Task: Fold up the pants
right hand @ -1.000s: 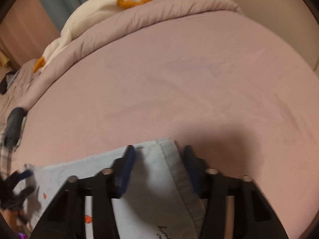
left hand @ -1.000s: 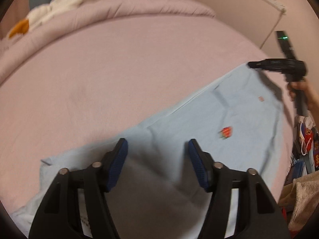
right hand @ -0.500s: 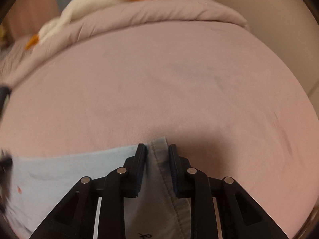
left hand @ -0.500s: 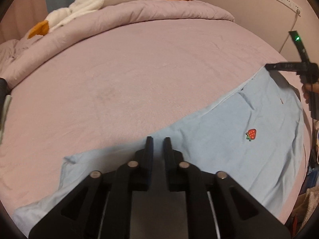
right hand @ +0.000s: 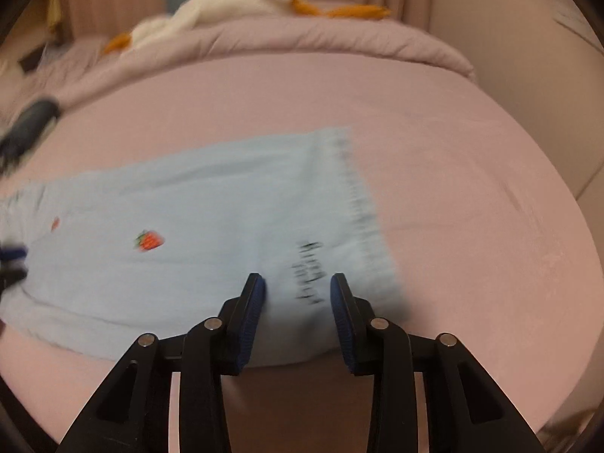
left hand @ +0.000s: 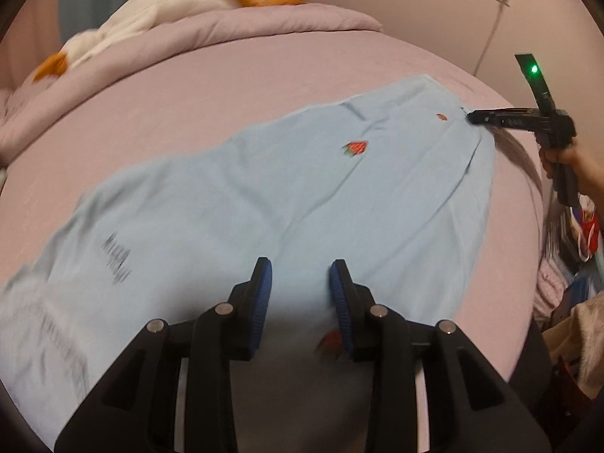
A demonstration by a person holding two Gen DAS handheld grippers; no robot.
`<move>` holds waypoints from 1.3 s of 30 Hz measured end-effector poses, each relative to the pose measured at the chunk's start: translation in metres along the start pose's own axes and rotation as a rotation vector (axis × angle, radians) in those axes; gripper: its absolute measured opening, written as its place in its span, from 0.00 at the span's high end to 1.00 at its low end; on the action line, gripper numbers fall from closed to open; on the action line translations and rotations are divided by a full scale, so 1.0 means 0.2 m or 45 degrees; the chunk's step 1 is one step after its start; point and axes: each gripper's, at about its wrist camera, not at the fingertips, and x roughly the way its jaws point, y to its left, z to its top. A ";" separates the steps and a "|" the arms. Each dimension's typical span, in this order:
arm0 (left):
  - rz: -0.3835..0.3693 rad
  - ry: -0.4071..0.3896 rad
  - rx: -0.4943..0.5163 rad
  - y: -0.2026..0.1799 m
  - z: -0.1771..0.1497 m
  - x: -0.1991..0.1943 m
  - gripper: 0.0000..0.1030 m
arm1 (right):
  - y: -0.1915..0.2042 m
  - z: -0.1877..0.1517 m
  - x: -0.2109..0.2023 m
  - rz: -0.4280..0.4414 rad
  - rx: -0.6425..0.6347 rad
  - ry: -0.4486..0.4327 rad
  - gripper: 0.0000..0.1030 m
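Light blue pants (left hand: 264, 204) with small red strawberry prints lie spread flat on the pink bed; they also show in the right wrist view (right hand: 211, 226). My left gripper (left hand: 300, 283) is open and empty, hovering over the near edge of the pants. My right gripper (right hand: 296, 294) is open and empty above the pants, close to the hem with black lettering (right hand: 311, 271). The right gripper also shows in the left wrist view (left hand: 521, 120) at the far right edge of the pants.
A rolled pink duvet (left hand: 226, 34) with a white plush goose (left hand: 170, 7) lies at the head of the bed. A power strip and cable (left hand: 487, 11) hang on the wall. Clutter (left hand: 577, 264) sits off the bed's right side.
Both grippers were shut on the pants' edge half a second ago; both have now opened and let go. The pants now lie further onto the bed, spread out flat.
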 end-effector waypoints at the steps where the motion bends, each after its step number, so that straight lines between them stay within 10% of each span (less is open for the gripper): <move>1: 0.022 0.004 -0.008 0.02 -0.02 -0.03 0.67 | -0.03 0.02 0.01 -0.083 0.019 0.005 1.00; 4: 0.031 0.016 -0.075 0.10 -0.09 -0.12 0.68 | -0.20 0.05 -0.01 -0.223 0.207 0.058 1.00; 6: 0.018 0.021 -0.135 0.13 -0.14 -0.17 0.69 | -0.30 0.01 -0.10 -0.093 0.406 0.007 0.96; 10: -0.054 -0.033 -0.259 0.15 -0.13 -0.25 0.50 | -0.35 -0.16 -0.22 0.212 0.681 -0.057 0.38; 15: -0.215 -0.099 -0.386 0.10 0.00 -0.23 0.44 | -0.34 -0.32 -0.18 0.474 0.921 -0.051 0.38; 23: -0.503 -0.077 -0.596 0.02 0.19 -0.01 0.45 | -0.27 -0.12 -0.03 0.467 0.886 -0.086 0.38; 27: -0.534 -0.003 -0.700 0.05 0.19 0.09 0.46 | -0.29 -0.14 0.03 0.494 0.928 -0.127 0.81; 33: -0.542 0.033 -0.779 0.10 0.14 0.13 0.59 | -0.17 -0.06 -0.16 0.463 0.776 -0.235 0.85; 39: -0.756 -0.091 -0.871 0.04 0.21 0.02 0.22 | 0.26 0.05 -0.45 0.425 0.320 -0.344 0.85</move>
